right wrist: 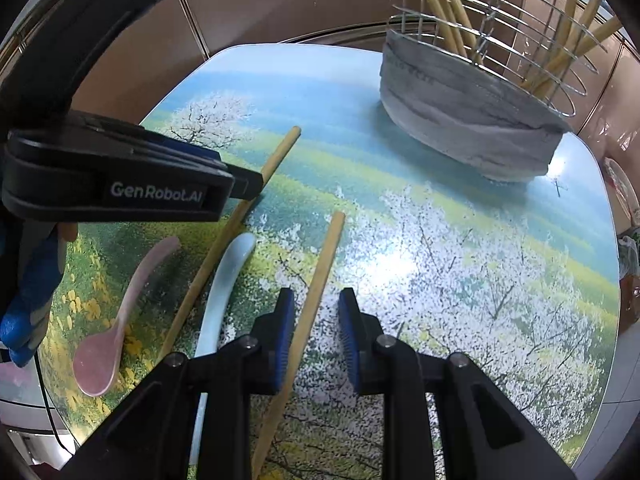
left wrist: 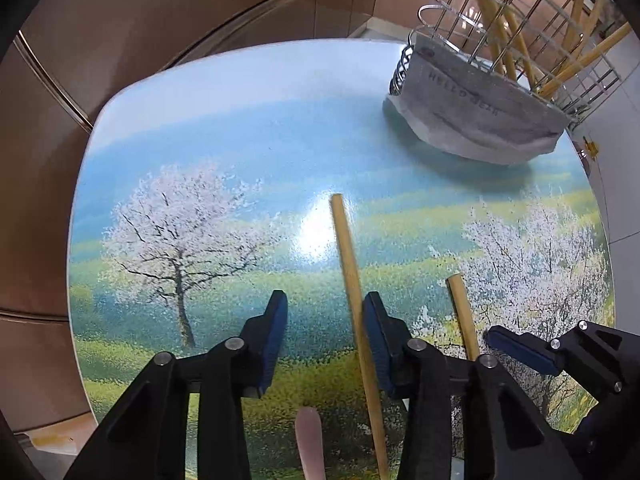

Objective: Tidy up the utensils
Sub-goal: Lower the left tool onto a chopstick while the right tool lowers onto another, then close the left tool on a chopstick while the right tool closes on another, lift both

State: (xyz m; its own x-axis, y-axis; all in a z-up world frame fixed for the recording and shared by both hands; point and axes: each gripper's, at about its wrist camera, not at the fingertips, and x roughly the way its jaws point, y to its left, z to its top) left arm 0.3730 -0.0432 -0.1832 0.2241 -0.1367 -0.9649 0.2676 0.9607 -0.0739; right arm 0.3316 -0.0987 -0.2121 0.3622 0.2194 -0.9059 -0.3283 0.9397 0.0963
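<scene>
Tabletop (right wrist: 500, 240), left to right: pink spoon (right wrist: 116, 320); left gripper (left wrist: 325, 340), jaws part open astride one chopstick (left wrist: 352, 280), right pad alongside; white spoon (right wrist: 224, 292); right gripper (right wrist: 316, 340), jaws narrowly apart around second chopstick (right wrist: 320, 280), unclamped; wire holder (right wrist: 500, 60) with chopsticks, far right.

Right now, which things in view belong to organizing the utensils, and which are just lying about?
Job:
left chopstick
right chopstick
pink spoon
white spoon
wire holder
left gripper
right gripper

Lying about:
grey cloth
</scene>
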